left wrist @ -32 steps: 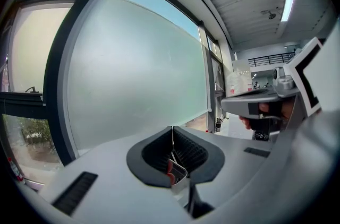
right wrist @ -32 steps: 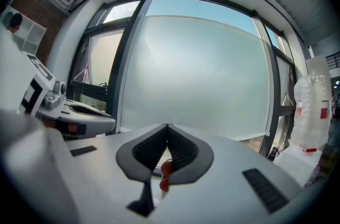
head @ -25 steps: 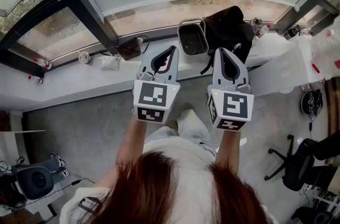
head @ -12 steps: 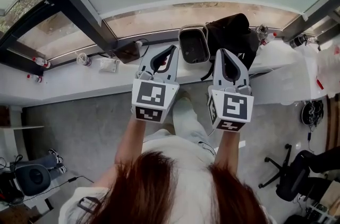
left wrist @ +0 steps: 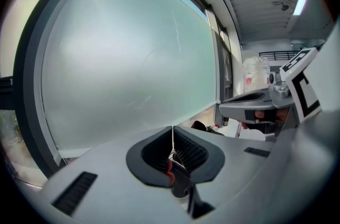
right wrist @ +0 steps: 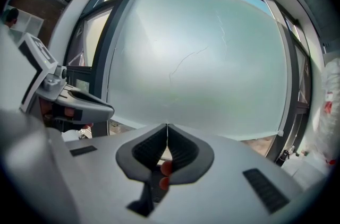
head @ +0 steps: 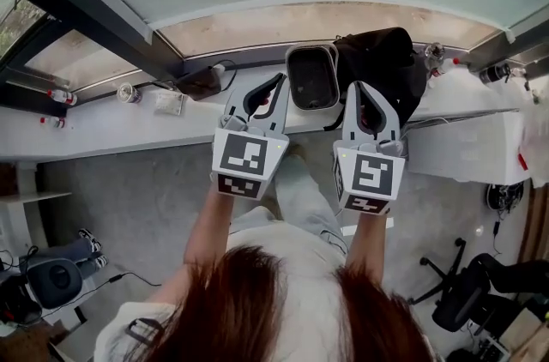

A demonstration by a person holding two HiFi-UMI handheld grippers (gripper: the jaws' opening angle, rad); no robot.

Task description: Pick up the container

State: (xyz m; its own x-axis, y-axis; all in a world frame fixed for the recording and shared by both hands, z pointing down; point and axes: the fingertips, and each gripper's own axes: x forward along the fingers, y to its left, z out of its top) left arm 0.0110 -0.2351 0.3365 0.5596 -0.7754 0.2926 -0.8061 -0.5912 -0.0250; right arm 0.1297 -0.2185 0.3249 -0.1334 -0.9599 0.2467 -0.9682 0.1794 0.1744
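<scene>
Frosted window glass backed a long white bench (head: 103,129) above a grey floor. On the bench, about midway along it and short of the front edge, stood the container (head: 311,77): a grey rectangular tub with rounded corners, a pale metal-looking rim and a dark inside. A black fabric bag (head: 386,60) lay just beside it, toward the bench's right end. A small clear cup (head: 127,93) and a white packet (head: 170,101) sat toward the left end.

The left gripper (head: 276,82) and right gripper (head: 358,87) were held over the front edge, one on each side of the container's near end, apart from it. In each gripper view the jaws met tip to tip, left gripper (left wrist: 172,130) and right gripper (right wrist: 167,127), with nothing between them.

Compared with one second earlier, both grippers had closed in on the bench. The container, then beyond the tips, now lay between them, and the jaws had remained together throughout.
</scene>
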